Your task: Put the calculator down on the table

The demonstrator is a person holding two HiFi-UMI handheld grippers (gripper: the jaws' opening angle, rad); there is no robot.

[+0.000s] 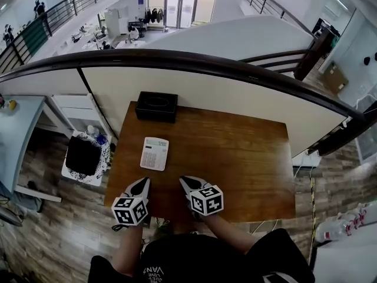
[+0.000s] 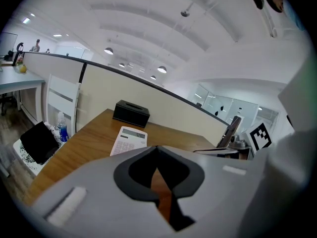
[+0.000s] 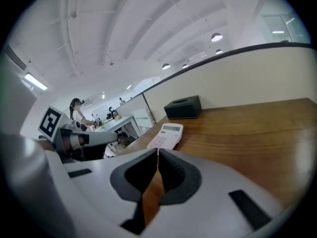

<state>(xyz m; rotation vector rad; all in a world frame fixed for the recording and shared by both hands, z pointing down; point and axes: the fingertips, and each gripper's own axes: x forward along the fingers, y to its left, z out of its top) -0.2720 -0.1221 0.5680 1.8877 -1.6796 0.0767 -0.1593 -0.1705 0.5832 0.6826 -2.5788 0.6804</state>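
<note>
- Surface [image 1: 235, 158]: brown wood carrying everything, with the black box [image 1: 156, 107] at its far edge, against the partition.
- Calculator [image 1: 154, 153]: flat, keys up, a little nearer the person than the box and apart from it. It looks set down; I'd call the job done.
- Left tool [image 1: 141, 184]: farther from the box than the calculator, jaws pressed together, empty.
- Right tool [image 1: 185, 181]: just beside the left one, jaws closed on nothing. Neither touches the calculator, which rests on its own.

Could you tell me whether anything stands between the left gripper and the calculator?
Nothing visible does: only bare table lies between the left gripper and the calculator; the black box sits beyond it.
</note>
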